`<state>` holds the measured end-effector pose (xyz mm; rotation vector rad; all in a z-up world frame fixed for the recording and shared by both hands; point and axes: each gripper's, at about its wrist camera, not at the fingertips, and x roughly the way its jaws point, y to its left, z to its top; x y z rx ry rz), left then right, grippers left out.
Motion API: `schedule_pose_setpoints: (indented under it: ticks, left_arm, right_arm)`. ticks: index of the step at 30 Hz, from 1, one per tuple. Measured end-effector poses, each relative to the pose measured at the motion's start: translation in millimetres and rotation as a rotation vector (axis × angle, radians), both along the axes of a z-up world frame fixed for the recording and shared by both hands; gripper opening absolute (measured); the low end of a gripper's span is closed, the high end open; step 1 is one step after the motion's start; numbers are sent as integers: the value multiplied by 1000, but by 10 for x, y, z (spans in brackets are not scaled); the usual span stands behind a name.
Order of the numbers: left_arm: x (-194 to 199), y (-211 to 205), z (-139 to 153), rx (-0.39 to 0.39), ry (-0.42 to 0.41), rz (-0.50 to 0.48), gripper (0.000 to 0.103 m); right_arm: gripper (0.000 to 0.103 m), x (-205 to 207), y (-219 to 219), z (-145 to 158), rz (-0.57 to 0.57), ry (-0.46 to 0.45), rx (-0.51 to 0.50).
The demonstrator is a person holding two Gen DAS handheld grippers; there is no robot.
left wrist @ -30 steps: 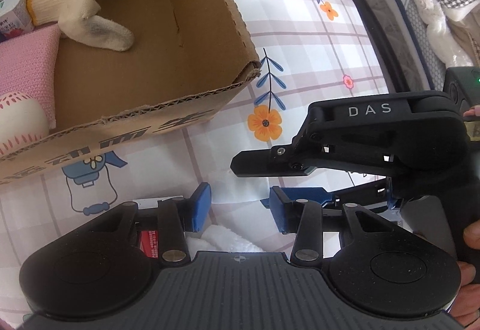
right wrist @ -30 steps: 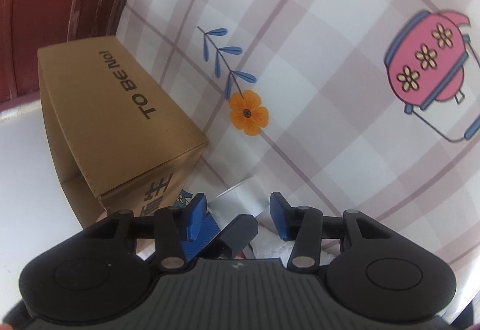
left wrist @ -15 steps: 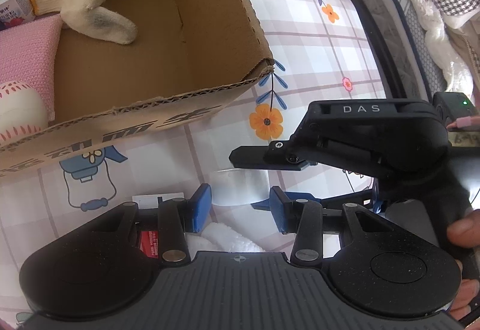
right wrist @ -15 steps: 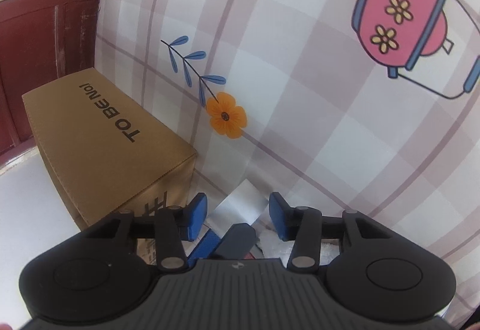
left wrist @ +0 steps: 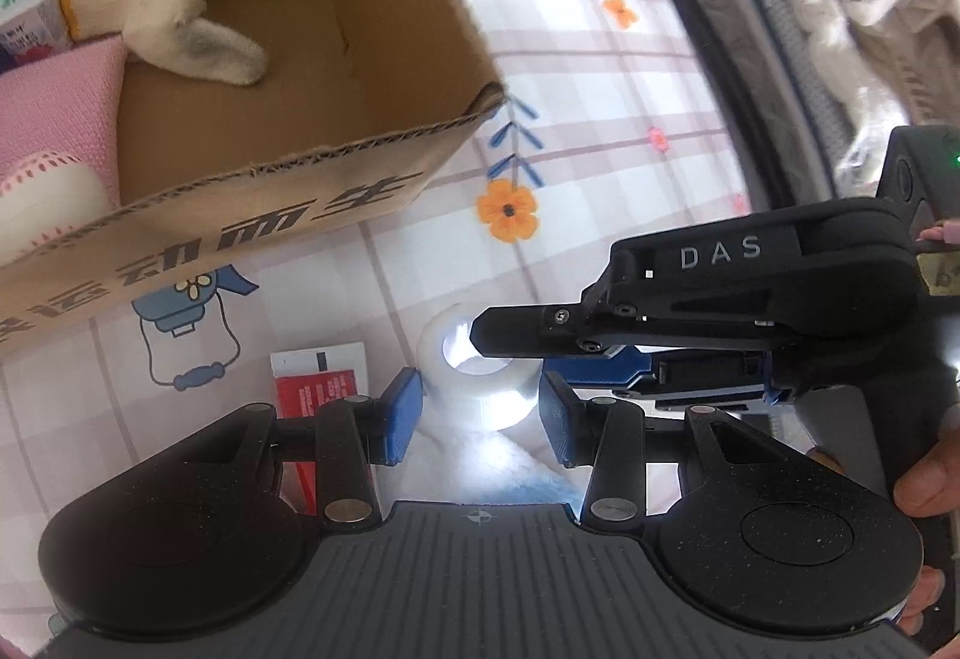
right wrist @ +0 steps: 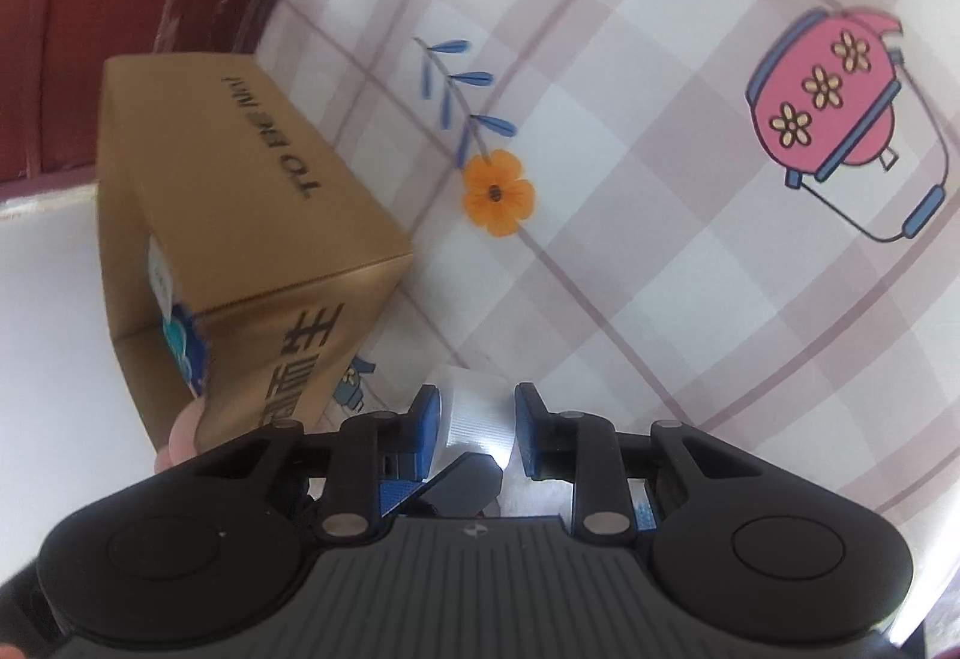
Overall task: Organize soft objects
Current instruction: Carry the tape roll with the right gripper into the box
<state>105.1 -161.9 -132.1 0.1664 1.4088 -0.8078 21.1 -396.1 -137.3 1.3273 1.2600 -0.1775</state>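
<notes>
At the left, an open cardboard box (left wrist: 312,77) with a white sock (left wrist: 180,17) inside is seen on the checked surface (left wrist: 600,119), and just below it the left claw (left wrist: 474,413) is narrowly parted over white fluffy cloth (left wrist: 474,455), a grip on which cannot be confirmed. Further right, the right claw (right wrist: 477,422) is closing on a white tape roll (left wrist: 474,377) through its ring wall. The squeeze is best completed squarely before the roll is lifted clear.

R tongs (right wrist: 477,431) closing; L tongs (left wrist: 477,422) narrow.
</notes>
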Motion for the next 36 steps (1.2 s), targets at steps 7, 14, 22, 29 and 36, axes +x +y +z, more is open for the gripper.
schedule_pose_setpoints:
  ticks: [7,14,22,29,36]
  left_arm:
    - [-54,213,615,-102,-60,6,42]
    - [356,401,1166,-168,-178,116,43]
    - [1129,420,1062,-184,-188,281,44]
    - [1330,674,866,-157,-159,355,44]
    - [1308,831,771,-137,-132,380,44]
  right_arm:
    - [29,-16,176,777,97,-122,-162]
    - [29,559,381,1514,201,-288,-291]
    - [29,1673,529,1583,390,-325,-394]
    - [29,2324,774,1191,623,-232,-591]
    - [29,2577,1159,913,850,-181,-761]
